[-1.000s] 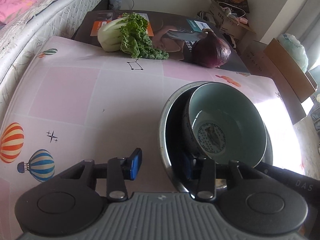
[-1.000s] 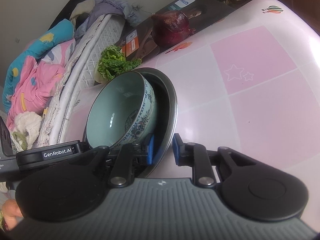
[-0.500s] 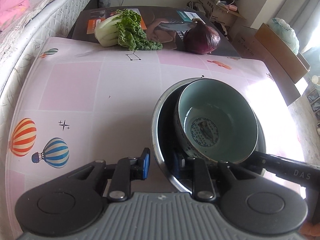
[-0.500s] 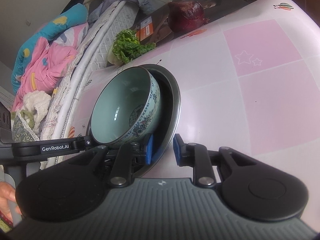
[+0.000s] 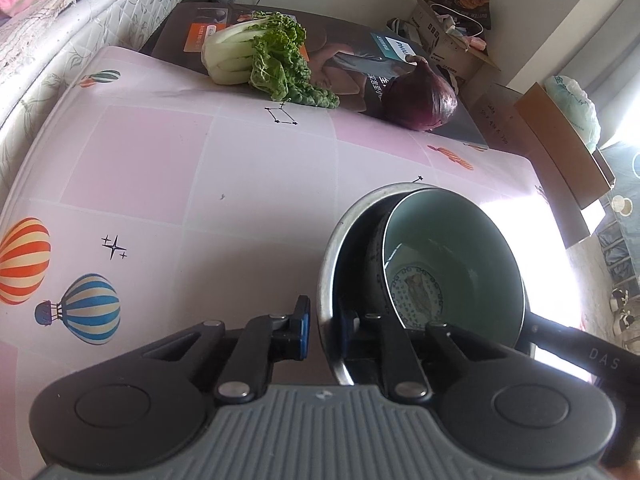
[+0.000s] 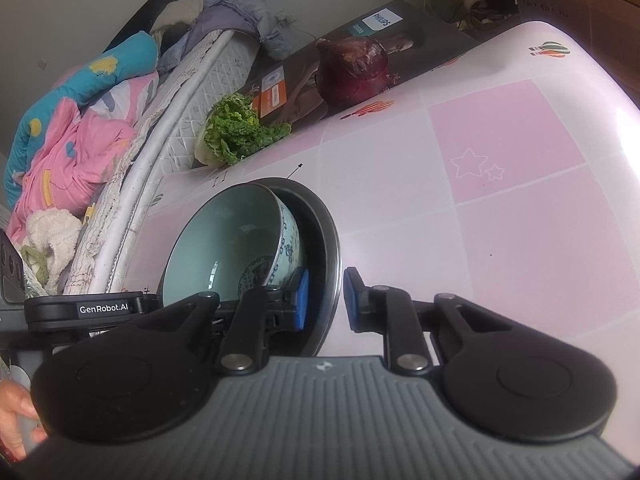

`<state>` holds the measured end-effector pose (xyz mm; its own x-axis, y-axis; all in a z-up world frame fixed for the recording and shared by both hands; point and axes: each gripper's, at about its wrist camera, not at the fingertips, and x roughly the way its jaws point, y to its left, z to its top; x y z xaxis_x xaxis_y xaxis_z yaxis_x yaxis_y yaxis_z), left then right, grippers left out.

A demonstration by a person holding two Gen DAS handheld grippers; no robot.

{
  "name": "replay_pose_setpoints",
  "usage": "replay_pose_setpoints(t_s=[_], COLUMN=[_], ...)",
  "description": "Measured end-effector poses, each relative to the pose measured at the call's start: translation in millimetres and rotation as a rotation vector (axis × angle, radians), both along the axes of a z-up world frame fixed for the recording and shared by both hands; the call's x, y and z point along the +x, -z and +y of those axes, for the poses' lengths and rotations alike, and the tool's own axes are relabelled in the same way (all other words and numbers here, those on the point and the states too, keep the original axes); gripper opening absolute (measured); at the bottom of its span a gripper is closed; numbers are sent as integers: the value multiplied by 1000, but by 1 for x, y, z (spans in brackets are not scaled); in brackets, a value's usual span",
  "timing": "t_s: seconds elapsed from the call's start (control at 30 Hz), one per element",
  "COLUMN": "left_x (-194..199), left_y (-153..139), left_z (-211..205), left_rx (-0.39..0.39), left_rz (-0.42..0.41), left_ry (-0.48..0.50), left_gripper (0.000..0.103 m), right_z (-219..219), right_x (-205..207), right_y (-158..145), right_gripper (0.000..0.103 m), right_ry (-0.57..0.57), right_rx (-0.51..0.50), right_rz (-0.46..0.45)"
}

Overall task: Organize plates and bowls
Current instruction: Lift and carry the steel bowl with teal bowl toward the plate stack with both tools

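A steel bowl (image 5: 332,248) stands on the pink tablecloth with a pale green ceramic bowl (image 5: 460,248) leaning inside it. My left gripper (image 5: 324,330) straddles the steel rim at the near side, its jaws closing down with one pad outside and one inside the wall. In the right wrist view the steel bowl (image 6: 328,232) and the ceramic bowl (image 6: 224,248) appear from the opposite side. My right gripper (image 6: 326,300) is shut on that rim in the same way, one blue pad inside, one outside. Each view shows part of the other gripper's black body.
A leafy cabbage (image 5: 260,60) and a red onion (image 5: 420,100) lie on a dark printed box (image 5: 352,64) at the table's far edge. A mattress (image 5: 80,20) borders the left side. Cardboard boxes (image 5: 560,152) stand on the floor to the right. A hand (image 6: 12,412) shows at lower left.
The left gripper's outer pad has moved in from the bare cloth to the steel rim, so its jaws have narrowed onto it. The right gripper has stayed on the rim.
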<state>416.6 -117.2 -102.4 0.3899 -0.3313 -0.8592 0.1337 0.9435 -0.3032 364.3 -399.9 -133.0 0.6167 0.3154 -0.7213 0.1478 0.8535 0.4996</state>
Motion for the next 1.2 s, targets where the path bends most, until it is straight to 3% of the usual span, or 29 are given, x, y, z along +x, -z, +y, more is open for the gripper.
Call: replay_pose_setpoints(t_s=[1.2], left_x=[-17], left_y=[-21], left_z=[-11], left_rx=[29], left_rz=[-104], left_ry=[6], left_gripper=[13], right_z=[4], right_x=[-10], right_y=[-15], right_gripper=[14], right_ry=[-2], right_rx=[-59], right_rz=[-67])
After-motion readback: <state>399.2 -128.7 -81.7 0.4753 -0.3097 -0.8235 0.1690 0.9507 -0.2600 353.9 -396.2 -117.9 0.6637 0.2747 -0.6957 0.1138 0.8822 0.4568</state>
